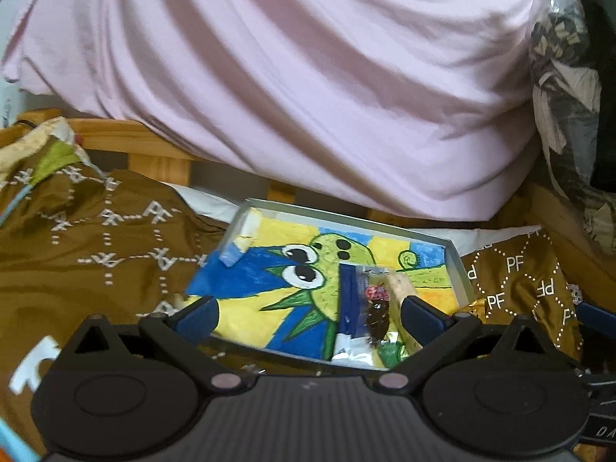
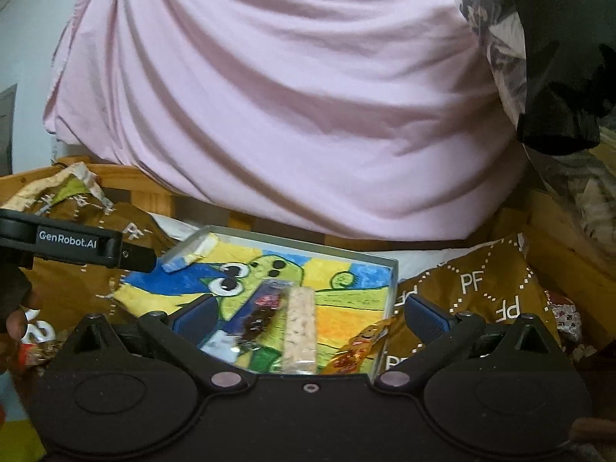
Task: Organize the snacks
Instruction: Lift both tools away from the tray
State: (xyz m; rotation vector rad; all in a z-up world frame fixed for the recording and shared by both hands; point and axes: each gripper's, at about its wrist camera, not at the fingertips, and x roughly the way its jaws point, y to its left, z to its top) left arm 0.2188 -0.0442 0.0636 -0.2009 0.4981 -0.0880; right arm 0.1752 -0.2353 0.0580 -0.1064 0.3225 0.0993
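Observation:
A shallow grey box (image 1: 460, 265), lined with a bright cartoon drawing, lies on the bed. In it lie a blue packet (image 1: 348, 300), a dark snack in a clear wrapper (image 1: 379, 310) and a pale bar (image 1: 400, 283). My left gripper (image 1: 310, 313) hangs open above the box's near edge, with nothing between its fingers. In the right wrist view the same box (image 2: 392, 285) holds the dark snack (image 2: 261, 315) and the pale bar (image 2: 300, 331). A gold wrapper (image 2: 358, 346) sits at its right wall. My right gripper (image 2: 310, 315) is open and holds nothing.
A big pink cloth bundle (image 1: 288, 77) rises behind the box. Brown patterned bedding (image 1: 96, 250) surrounds it, with a wooden frame (image 1: 154, 154) beyond. A floral cloth (image 2: 496, 38) hangs at right. The left gripper's body (image 2: 77, 246) and a red-white packet (image 2: 34, 338) are at left.

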